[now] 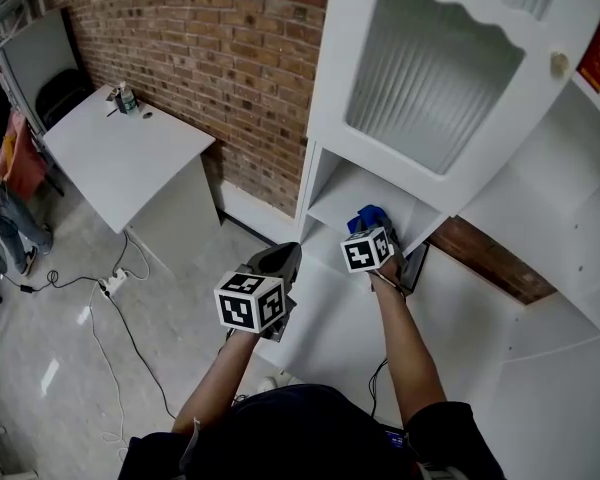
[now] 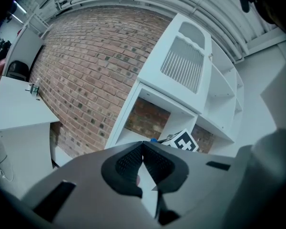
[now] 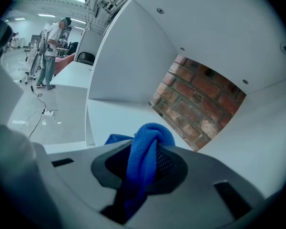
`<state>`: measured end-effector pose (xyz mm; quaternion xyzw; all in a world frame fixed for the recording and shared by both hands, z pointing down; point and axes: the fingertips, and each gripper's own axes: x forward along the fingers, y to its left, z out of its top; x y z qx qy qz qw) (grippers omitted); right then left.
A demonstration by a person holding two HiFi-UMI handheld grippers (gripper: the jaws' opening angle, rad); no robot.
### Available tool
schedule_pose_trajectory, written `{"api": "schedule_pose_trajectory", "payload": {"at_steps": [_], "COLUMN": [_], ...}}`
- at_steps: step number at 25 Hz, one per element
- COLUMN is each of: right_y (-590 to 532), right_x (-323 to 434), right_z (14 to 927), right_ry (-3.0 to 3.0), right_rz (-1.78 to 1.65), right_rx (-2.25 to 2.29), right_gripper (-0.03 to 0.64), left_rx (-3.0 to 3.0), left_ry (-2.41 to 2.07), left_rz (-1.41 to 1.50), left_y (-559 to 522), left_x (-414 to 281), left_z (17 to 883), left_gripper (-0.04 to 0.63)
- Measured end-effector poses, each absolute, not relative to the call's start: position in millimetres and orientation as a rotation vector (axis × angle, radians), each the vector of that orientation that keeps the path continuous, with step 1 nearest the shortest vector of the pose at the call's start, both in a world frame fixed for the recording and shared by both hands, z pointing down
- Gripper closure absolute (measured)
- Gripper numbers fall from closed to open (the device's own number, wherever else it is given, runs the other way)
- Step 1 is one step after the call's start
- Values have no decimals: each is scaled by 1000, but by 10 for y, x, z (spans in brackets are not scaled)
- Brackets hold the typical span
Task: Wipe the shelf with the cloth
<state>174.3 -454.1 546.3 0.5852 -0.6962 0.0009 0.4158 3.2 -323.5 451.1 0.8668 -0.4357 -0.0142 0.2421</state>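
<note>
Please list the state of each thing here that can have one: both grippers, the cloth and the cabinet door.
left gripper: shut, holding nothing.
right gripper: shut on the blue cloth.
blue cloth: bunched up, pinched between the jaws, over the shelf.
cabinet door: swung open.

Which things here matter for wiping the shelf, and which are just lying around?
For the job:
cloth
shelf
right gripper, shut on the cloth

Lying about:
desk
bottle on it
power strip on the floor
left gripper, shut, empty
</note>
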Motion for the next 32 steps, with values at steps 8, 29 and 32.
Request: {"api": "schedule_pose_trajectory", "payload": {"at_steps": [8,29,32], "right_y": [-4536,-4208,-4145], "right_x": [1746,1614,1625], "right_z": [5465,5042,4940], "right_ry": [-1758,-2013,-2084], "right_rz": [21,83,109], "right_rx": [1470,1453,1479], "right_gripper": [542,540,540], "left_rx": [2362,2394,2393], "left_ry": [-1203,-1242,-1251], "left_rz": [-44,-22,-11], "left_y": [-3196,-3094,-3102], "left_x": [20,90,103], "left_z": [4526,4410,4409], "left_gripper": [580,580,580]}}
